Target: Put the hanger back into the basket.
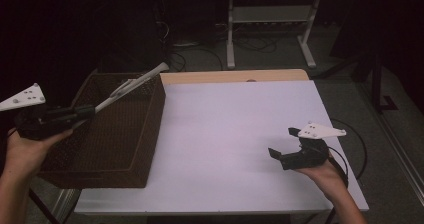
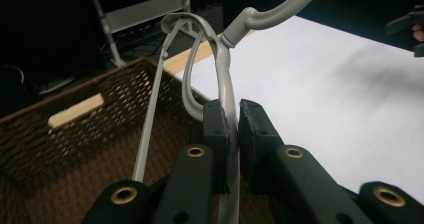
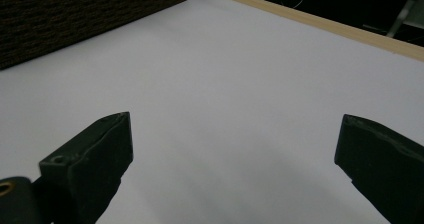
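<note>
The left gripper clamps its fingers on a grey plastic clothes hanger, holding it over the woven basket, apparently to drop it in. The right gripper rests spread and empty above the white bench.

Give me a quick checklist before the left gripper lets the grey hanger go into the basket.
1. Grip: left gripper shut on the grey hanger: ok.
2. Position: in the high view the hanger is over the brown wicker basket, its hook past the far rim: not ok yet.
3. Basket floor under the hanger free: cannot tell, too dark.
4. Right gripper open, holding nothing, over the white table, apart from the basket: ok.
5. Basket standing fully on the table: cannot tell.
</note>
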The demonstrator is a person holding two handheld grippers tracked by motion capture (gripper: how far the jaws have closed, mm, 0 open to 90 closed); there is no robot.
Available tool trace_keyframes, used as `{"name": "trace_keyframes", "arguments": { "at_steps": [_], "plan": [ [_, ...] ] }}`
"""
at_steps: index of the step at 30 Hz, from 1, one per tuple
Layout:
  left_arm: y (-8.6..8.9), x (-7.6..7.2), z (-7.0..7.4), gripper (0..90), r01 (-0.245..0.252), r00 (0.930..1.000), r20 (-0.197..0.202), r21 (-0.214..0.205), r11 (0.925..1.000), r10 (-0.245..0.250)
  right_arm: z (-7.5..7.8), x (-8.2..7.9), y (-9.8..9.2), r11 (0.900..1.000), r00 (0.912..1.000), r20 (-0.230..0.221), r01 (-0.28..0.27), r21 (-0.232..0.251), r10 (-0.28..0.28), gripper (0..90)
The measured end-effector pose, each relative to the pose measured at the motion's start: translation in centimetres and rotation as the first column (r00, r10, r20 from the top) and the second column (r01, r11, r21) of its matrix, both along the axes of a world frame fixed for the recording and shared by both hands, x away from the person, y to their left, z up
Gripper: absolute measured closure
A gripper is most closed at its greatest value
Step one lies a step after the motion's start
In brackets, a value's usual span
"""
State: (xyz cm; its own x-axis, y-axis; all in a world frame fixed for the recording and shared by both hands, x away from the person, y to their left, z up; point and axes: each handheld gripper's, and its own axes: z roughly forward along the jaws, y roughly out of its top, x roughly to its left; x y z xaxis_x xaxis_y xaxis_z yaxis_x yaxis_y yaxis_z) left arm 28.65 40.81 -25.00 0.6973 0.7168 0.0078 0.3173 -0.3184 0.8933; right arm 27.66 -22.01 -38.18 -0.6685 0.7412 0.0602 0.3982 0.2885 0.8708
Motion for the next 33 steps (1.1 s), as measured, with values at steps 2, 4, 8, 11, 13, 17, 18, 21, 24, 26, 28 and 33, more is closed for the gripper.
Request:
{"name": "trace_keyframes", "arguments": {
  "at_steps": [2,4,8,11,13,17,18,21,24,26,28,33],
  "plan": [
    [0.5,0.0,-0.3,83.3,-0.009,0.9999,-0.008,-0.002,1.0,0.009,0.0,0.0,0.0,1.0,1.0,0.001,0.0,-0.003,0.0,1.6],
    [1.1,0.0,-0.6,83.3,-0.025,0.9995,-0.018,0.003,0.9997,0.025,-0.1,0.0,0.0,1.0,1.0,-0.004,0.003,-0.004,-0.003,1.7],
    [1.9,0.0,-1.0,83.3,-0.045,0.9984,-0.033,0.02,0.9988,0.046,0.0,0.0,-0.1,1.0,1.0,-0.004,0.007,-0.005,-0.007,1.7],
    [2.2,0.0,-1.4,83.2,-0.058,0.9972,-0.045,0.034,0.9977,0.059,-0.1,0.1,0.0,0.9999,0.9999,-0.002,0.011,-0.005,-0.011,1.7],
    [2.5,0.1,-1.8,83.2,-0.063,0.9962,-0.058,0.035,0.9974,0.065,-0.2,0.1,0.0,0.9999,0.9999,0.001,0.011,-0.013,-0.011,1.7],
    [2.7,0.7,-2.8,83.2,-0.063,0.9936,-0.091,0.043,0.9971,0.066,-0.2,0.1,0.0,0.9998,0.9999,-0.001,0.011,-0.015,-0.011,1.7],
    [2.6,0.9,-3.0,83.1,-0.057,0.9933,-0.098,0.047,0.9973,0.062,-0.2,0.1,0.0,0.9998,0.9999,-0.002,0.011,-0.014,-0.011,1.7],
    [2.5,1.5,-3.9,83.1,-0.055,0.9905,-0.122,0.059,0.9968,0.062,-0.2,0.1,0.0,0.9998,0.9999,-0.002,0.012,-0.015,-0.012,1.7],
    [2.4,2.1,-4.7,83.0,-0.053,0.9877,-0.143,0.07,0.9962,0.063,-0.2,0.1,-0.1,0.9998,0.9999,-0.003,0.014,-0.014,-0.014,1.8],
    [2.5,2.4,-5.2,83.0,-0.056,0.9856,-0.156,0.068,0.9961,0.066,-0.1,0.1,-0.1,0.9998,0.9999,-0.004,0.014,-0.016,-0.014,1.8],
    [2.6,2.7,-5.6,82.9,-0.049,0.9837,-0.17,0.058,0.9971,0.058,-0.1,0.1,-0.2,0.9998,0.9999,0.0,0.014,-0.016,-0.014,1.9],
    [2.7,3.0,-5.7,70.2,-0.057,0.9883,-0.14,0.038,0.9976,0.062,-0.1,0.1,-0.1,0.9998,0.9999,-0.001,0.015,-0.013,-0.015,1.8]
  ]
}}
